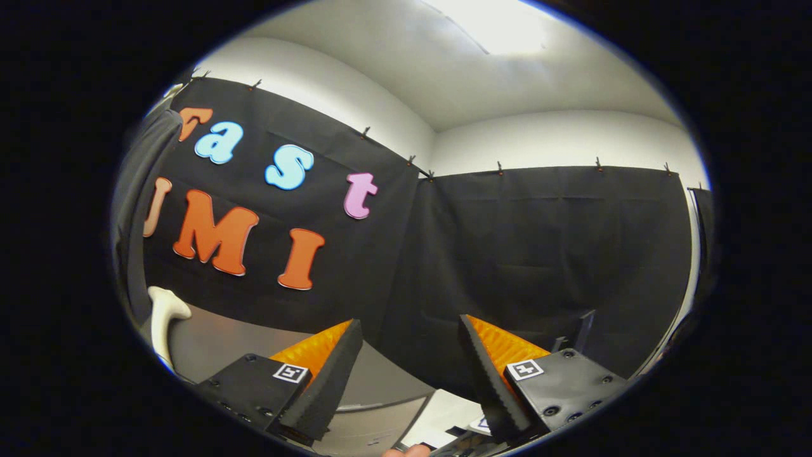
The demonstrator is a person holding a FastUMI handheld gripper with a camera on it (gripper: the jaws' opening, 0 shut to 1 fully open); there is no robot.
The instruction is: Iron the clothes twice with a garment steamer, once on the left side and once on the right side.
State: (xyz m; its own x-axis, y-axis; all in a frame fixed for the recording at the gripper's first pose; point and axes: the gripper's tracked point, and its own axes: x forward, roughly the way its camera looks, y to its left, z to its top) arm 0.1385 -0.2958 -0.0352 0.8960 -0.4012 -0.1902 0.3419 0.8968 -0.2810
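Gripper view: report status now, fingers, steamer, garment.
Gripper open, fingers apart, holding nothing. White curved steamer handle off beyond the left finger, untouched. Dark grey hanging garment above it. Nothing between the fingers but grey tabletop.

The place is a staged recording booth inside a plain room, not a lived-in home. Black cloth drapes (539,241) hang from a row of small clips (499,169) and meet at a corner, forming makeshift walls. Above them rise bare white walls (558,139) and a white ceiling with a bright rectangular light panel (491,25). Below the cloth lies a smooth grey tabletop (222,343).
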